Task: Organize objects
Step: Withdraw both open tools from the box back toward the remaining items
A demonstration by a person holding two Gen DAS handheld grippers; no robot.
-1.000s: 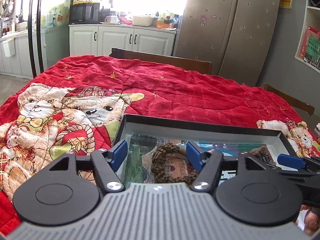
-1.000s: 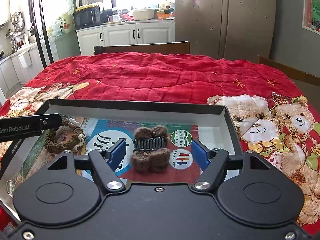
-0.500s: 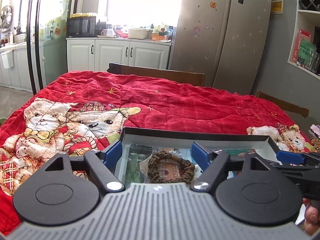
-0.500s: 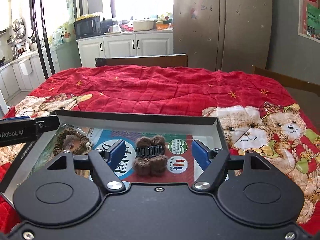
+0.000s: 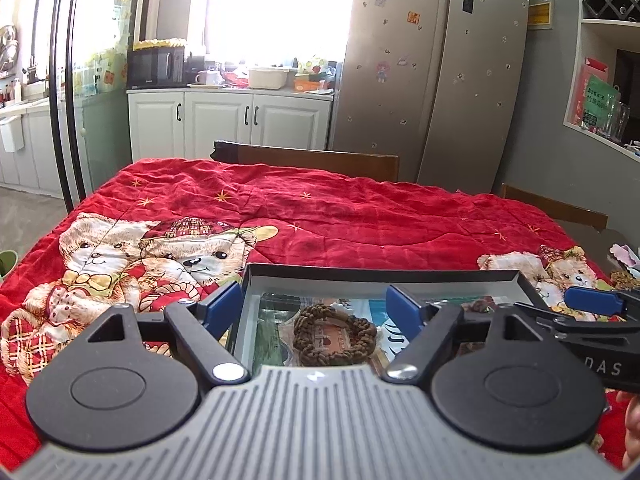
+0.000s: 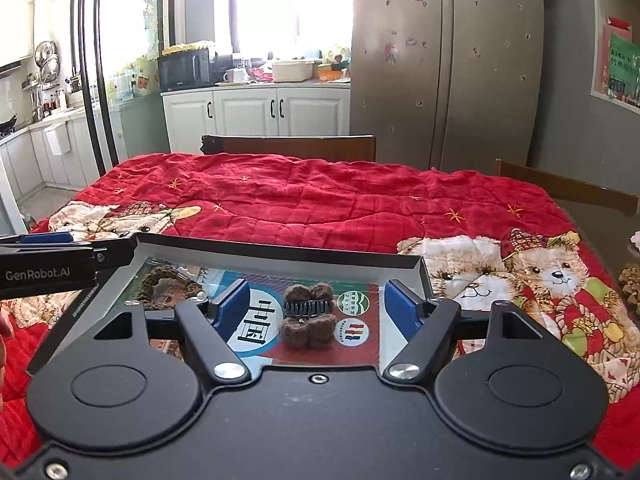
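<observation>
Already a braided ring (image 5: 334, 334) and a fuzzy hair clip (image 6: 308, 315) lie in the tray (image 6: 280, 249), both the left gripper (image 5: 314, 306) and right gripper (image 6: 316, 306) wide open and empty, while clutter (image 6: 630, 278) at the table edge appears left.

Ahead of your claws a red teddy-bear quilt (image 5: 320, 208) covers the table. Beyond it, wooden chair backs (image 6: 296, 148) stand at the far edge, then white cabinets (image 6: 256, 114), a microwave (image 5: 158, 66) far left, and a steel fridge (image 6: 446, 64) far right.
</observation>
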